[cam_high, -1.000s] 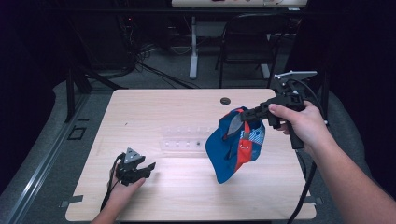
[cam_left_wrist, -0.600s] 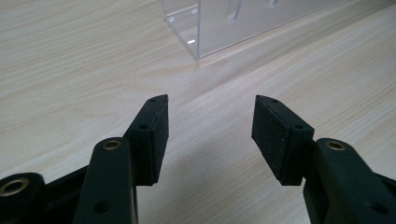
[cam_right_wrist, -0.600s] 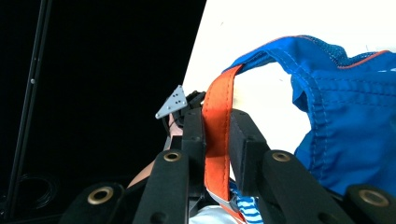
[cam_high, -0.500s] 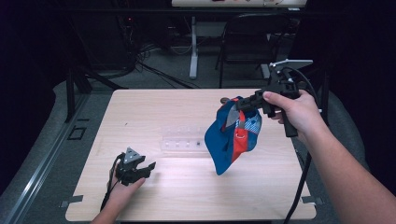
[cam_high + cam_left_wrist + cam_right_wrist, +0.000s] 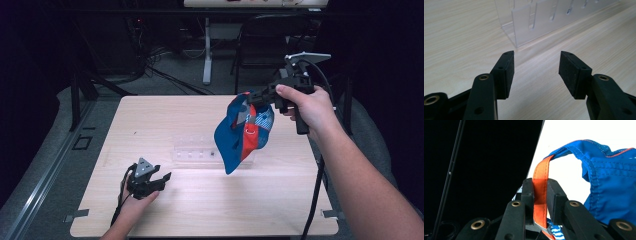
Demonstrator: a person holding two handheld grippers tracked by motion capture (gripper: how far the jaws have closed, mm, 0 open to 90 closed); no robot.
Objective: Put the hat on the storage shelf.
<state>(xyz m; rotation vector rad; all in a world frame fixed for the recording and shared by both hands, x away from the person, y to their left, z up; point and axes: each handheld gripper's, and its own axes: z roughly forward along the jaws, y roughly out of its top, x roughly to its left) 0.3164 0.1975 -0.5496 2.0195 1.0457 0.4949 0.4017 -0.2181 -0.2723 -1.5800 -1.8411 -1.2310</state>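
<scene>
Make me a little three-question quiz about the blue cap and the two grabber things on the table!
1. True or false: the right gripper pinches the cap's orange strap between its fingers.
2. Which lies behind the hanging blue cap? A) a clear plastic rack B) a metal bowl C) a book
3. What do the left gripper's fingers hold?

Key:
1. True. The fingers are shut on the strap and the cap dangles above the table.
2. A, the clear plastic rack.
3. Nothing. Its fingers stand apart over bare wood, pointing toward the rack.
</scene>
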